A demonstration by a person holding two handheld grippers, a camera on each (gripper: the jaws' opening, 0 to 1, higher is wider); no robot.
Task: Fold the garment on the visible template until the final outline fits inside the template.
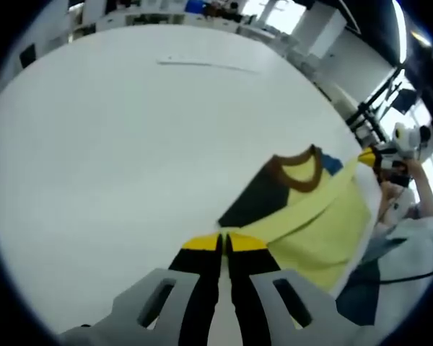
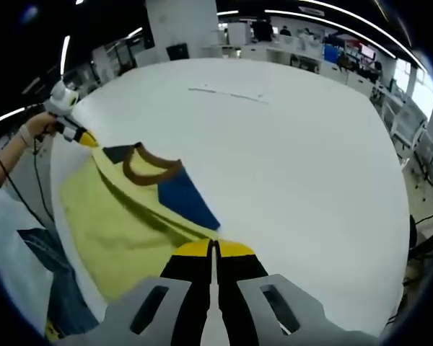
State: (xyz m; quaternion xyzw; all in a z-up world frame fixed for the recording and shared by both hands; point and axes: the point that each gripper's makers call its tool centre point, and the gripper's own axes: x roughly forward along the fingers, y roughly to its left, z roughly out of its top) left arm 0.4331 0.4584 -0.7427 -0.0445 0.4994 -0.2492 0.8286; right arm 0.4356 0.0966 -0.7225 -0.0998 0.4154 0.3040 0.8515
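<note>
- Left claw (image 1: 224, 241): jaws closed together, yellow tips pinching the near edge of the shirt (image 1: 314, 231), seen in left gripper view.
- Right claw (image 2: 215, 249): jaws closed together, tips pinching the shirt (image 2: 108, 223) edge at its near right corner, seen in right gripper view.
- Shirt is yellow with a brown collar (image 1: 297, 167) and dark blue shoulder panels; it lies on the white counter (image 1: 130, 144) at its near edge, partly draped over that edge.
- A fold ridge runs across the shirt below the collar in both views; cloth looks lifted and bunched between the two claws.
- In left gripper view the right claw (image 1: 372, 158) comes in from the right, at the far shirt corner, held by a person's hand (image 1: 411, 167).
- In right gripper view the left claw (image 2: 86, 138) comes in from the left at the other shirt corner, held by a hand (image 2: 37, 128).
- Person's light sleeve and jeans show by the counter edge.
- A thin pale strip (image 2: 227, 94) lies far out on the counter (image 2: 310, 166), well apart from the shirt.
- Template outline: cannot tell.
</note>
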